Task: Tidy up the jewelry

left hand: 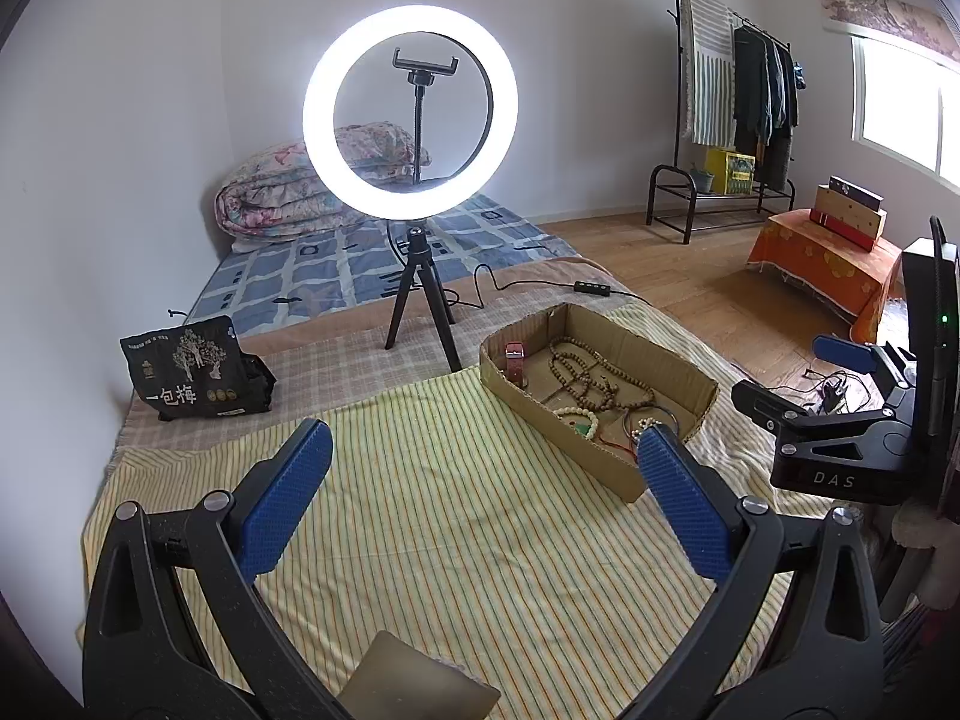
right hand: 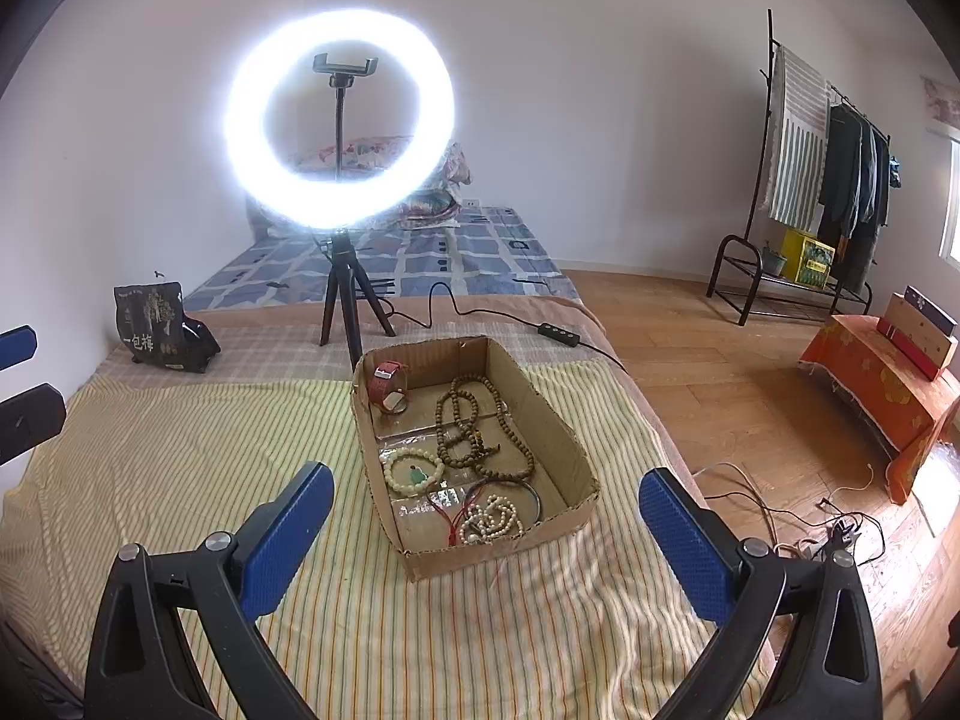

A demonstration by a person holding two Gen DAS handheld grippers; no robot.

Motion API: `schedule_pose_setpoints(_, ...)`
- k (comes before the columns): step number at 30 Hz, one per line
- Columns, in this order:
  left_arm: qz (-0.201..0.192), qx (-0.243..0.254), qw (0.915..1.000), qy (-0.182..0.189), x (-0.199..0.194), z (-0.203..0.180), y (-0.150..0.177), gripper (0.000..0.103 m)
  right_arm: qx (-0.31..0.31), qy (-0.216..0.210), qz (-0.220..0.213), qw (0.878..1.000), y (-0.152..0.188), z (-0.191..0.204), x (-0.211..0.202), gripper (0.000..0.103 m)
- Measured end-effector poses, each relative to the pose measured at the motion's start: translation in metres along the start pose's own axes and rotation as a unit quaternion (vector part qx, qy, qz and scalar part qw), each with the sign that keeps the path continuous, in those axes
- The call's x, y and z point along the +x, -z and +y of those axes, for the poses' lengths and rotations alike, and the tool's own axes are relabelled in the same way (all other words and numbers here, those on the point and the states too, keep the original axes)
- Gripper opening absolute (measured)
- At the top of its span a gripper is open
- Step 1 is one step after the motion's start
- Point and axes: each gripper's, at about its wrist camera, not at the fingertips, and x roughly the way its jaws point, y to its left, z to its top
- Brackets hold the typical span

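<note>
Striped yellow sheet point(right hand: 180, 468) covers the bed, nothing loose on it up close. Left gripper point(left hand: 485, 456) spread wide, empty, hovering over the sheet; right gripper point(right hand: 486, 495) same, aimed at the cardboard box point(right hand: 576, 450). All jewelry sits inside the box: white bead bracelet point(right hand: 414, 469), brown bead necklace point(right hand: 480, 432), red watch point(right hand: 389, 383) at the far corner. Right view shows box contents clearly; left view sees the box obliquely. Behind: black snack bag point(left hand: 198, 369), lit ring light point(left hand: 411, 111) on a tripod.
</note>
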Motion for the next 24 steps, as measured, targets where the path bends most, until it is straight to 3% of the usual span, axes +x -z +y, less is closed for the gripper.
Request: schedule_pose_setpoints(24, -0.002, 0.0, 1.0, -0.003, -0.0014, 0.0002, 0.0009, 0.103, 0.002, -0.003, 0.008, 1.0, 0.0034, 0.002, 0.004, 0.103)
